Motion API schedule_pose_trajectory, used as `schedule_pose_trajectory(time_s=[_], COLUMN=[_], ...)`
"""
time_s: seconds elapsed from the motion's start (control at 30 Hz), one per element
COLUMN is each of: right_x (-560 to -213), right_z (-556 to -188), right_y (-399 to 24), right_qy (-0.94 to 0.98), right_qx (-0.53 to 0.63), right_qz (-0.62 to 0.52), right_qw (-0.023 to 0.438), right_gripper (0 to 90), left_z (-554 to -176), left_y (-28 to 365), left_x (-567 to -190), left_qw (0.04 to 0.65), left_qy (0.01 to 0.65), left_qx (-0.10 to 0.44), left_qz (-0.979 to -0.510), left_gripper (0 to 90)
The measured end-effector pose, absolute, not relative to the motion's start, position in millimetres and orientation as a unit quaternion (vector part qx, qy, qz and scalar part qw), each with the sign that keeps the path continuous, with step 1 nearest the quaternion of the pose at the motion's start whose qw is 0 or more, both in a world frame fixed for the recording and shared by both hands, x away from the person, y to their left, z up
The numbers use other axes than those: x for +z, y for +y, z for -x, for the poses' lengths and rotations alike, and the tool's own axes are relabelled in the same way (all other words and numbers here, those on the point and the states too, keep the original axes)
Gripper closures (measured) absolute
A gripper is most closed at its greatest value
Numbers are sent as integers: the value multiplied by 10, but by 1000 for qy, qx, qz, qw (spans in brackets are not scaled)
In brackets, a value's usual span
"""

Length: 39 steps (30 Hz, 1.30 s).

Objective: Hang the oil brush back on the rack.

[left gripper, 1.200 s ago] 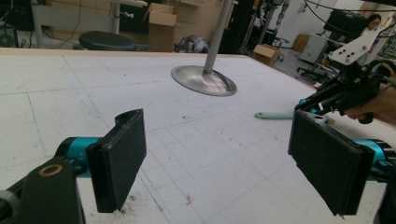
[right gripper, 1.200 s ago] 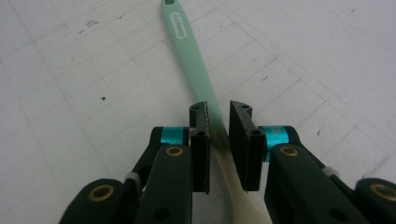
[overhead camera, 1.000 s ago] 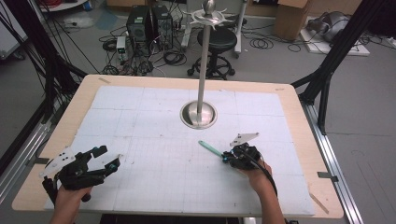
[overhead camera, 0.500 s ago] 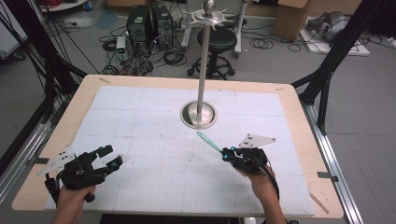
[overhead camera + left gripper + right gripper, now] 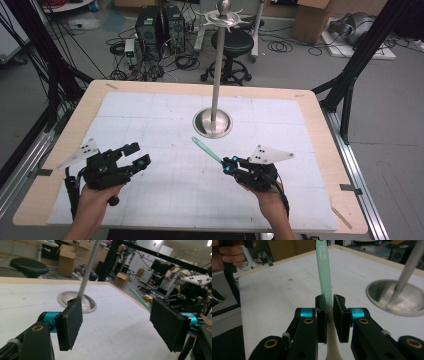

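Right hand-held gripper (image 5: 227, 166) pinching mint toothbrush (image 5: 207, 150), edged nearer steel stand base (image 5: 212, 123), left hand-held gripper (image 5: 137, 155) spread, shifted slightly right on worktop (image 5: 320, 130)

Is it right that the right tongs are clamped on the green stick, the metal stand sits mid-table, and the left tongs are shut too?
Not quite: the left tongs are open, jaws wide apart in the left gripper view. The right tongs do clamp the green stick, and the metal stand sits mid-table.

One desk (image 5: 320, 130); one steel stand (image 5: 213, 122) with round base; one mint-green toothbrush (image 5: 207, 150); two hand-held grippers, left gripper (image 5: 136, 156) and right gripper (image 5: 227, 166); one black stool (image 5: 235, 42) on the floor behind.
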State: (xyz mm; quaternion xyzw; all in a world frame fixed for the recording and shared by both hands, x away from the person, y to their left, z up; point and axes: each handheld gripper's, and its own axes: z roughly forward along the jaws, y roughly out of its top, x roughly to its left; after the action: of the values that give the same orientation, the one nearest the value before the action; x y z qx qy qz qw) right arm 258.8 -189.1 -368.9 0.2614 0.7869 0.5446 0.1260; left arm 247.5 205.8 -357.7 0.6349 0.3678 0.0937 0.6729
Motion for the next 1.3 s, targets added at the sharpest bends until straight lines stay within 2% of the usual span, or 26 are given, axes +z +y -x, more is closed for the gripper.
schedule_pose_trajectory(time_s=[0.1,0.27,0.63,1.13,1.3], right_x=[-3638,-3589,-3542,-3537,-3541], right_z=[-2538,-2494,-2429,-2328,-2302], right_y=[-1821,-1704,-1575,-1443,-1422], right_qy=[781,780,779,785,786], right_qx=[556,566,574,573,574], right_qz=[-253,-235,-214,-191,-188], right_qw=[131,128,134,137,137], right_gripper=[821,820,819,817,816], left_z=[-2510,-2563,-2611,-2664,-2650], left_y=[1951,1688,1451,1389,1403], left_x=[-3534,-3492,-3503,-3497,-3478], left_qw=[672,680,682,682,691], left_qy=[365,361,360,348,334], left_qx=[80,43,-6,-58,-79], left_qz=[-639,-637,-637,-641,-636], left_gripper=[309,295,317,735,792])
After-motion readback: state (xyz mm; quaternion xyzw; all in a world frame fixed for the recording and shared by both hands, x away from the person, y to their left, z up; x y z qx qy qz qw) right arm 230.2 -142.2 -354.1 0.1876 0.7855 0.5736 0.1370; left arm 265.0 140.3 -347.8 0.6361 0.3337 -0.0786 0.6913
